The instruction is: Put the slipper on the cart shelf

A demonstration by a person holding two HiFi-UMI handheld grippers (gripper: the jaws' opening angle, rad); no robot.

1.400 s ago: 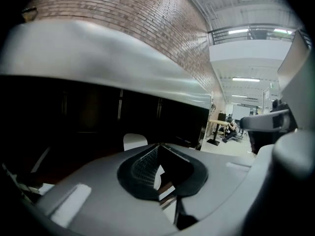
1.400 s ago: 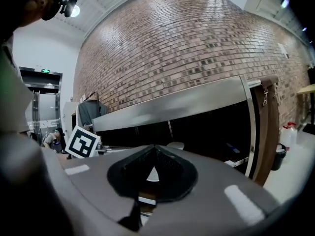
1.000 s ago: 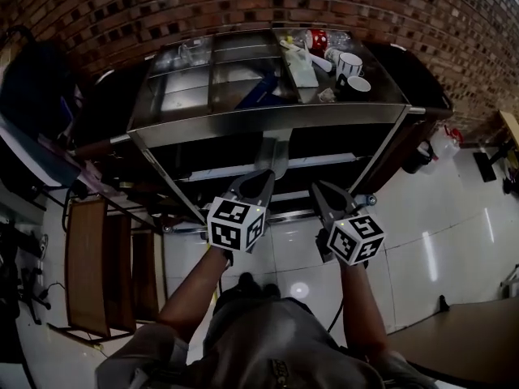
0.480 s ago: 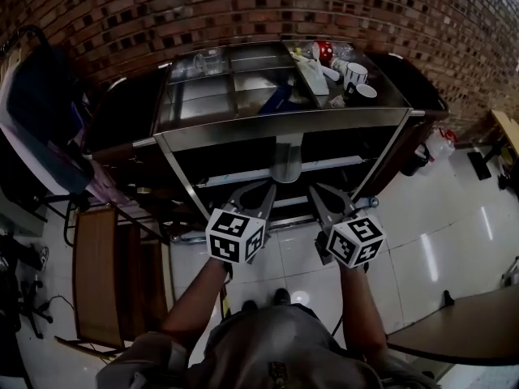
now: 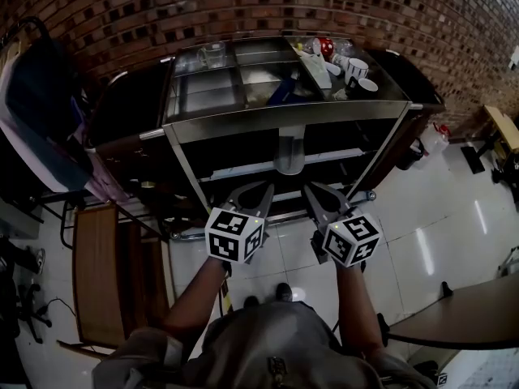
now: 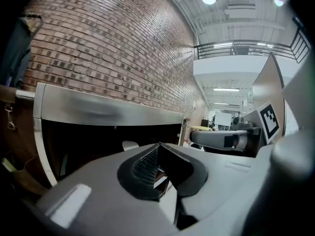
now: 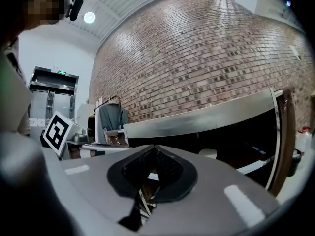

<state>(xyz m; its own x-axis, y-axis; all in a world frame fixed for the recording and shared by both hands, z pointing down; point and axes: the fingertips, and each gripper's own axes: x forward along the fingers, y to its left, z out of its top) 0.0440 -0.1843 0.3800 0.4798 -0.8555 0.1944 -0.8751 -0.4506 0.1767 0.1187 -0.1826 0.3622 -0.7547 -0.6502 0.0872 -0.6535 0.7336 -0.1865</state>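
A grey slipper (image 5: 288, 154) lies on the middle shelf of the steel cart (image 5: 292, 113), which stands against the brick wall. Both grippers hover side by side in front of the cart, short of the shelf's edge. My left gripper (image 5: 267, 187) is shut with nothing in it, its black pads meeting in the left gripper view (image 6: 158, 147). My right gripper (image 5: 309, 189) is also shut and empty, its tips touching in the right gripper view (image 7: 155, 149). A pale rounded shape inside the dark shelf, likely the slipper (image 7: 207, 153), shows beyond the jaws.
The cart's top tray holds mugs (image 5: 355, 70), a red can (image 5: 324, 47) and a blue item (image 5: 283, 92). A brown wooden rack (image 5: 97, 274) stands on the floor at left, below hanging cloth (image 5: 40, 104). A table corner (image 5: 462, 322) is at lower right.
Both grippers have drawn back from the cart together. The slipper stays on the middle shelf, now farther from the left gripper's tips.
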